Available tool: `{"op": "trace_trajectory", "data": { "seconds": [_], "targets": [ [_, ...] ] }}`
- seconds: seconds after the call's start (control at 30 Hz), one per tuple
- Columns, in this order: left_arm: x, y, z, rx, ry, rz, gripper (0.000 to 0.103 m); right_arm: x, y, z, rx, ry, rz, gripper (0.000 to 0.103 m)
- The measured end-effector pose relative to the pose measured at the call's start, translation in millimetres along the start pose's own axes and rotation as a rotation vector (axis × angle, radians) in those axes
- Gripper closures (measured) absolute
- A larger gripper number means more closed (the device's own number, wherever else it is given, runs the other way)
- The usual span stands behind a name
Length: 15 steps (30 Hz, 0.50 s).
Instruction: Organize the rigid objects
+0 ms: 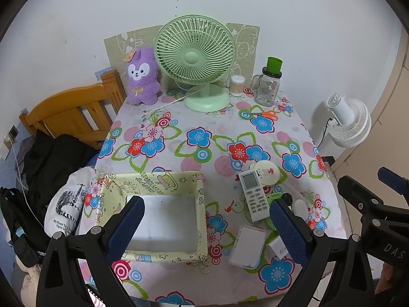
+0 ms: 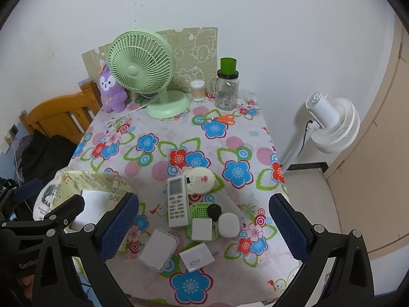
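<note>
since your right gripper (image 2: 204, 232) hangs spread above the remote (image 2: 178, 202), whose long axis points away from you, it is nearer; left gripper (image 1: 205, 230) is spread over the box (image 1: 153, 220).

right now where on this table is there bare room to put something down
The middle of the tablecloth is bare, between the green fan and the remote. The yellow fabric box looks empty too. The near right is crowded: remote, 45W charger, white case.
</note>
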State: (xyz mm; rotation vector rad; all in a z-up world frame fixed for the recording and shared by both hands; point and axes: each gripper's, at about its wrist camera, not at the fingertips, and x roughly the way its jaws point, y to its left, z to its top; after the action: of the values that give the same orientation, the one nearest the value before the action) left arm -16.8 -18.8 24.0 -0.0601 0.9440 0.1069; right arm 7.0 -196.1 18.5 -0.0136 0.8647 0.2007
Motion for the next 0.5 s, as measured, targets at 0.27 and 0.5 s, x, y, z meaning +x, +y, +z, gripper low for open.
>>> {"op": "trace_trajectory", "data": {
  "seconds": [0.27,0.5],
  "targets": [
    [-1.5,4.5,-0.1,-0.001,-0.001,-0.018,0.003,-1.3,4.5,2.6,-0.008,-0.011,-0.016,0.000],
    [5.6,7.7,-0.5,-0.012,0.012,-0.045,0.003,2.0,5.5,2.1,-0.006,0.002,-0.024,0.000]
  ]
}}
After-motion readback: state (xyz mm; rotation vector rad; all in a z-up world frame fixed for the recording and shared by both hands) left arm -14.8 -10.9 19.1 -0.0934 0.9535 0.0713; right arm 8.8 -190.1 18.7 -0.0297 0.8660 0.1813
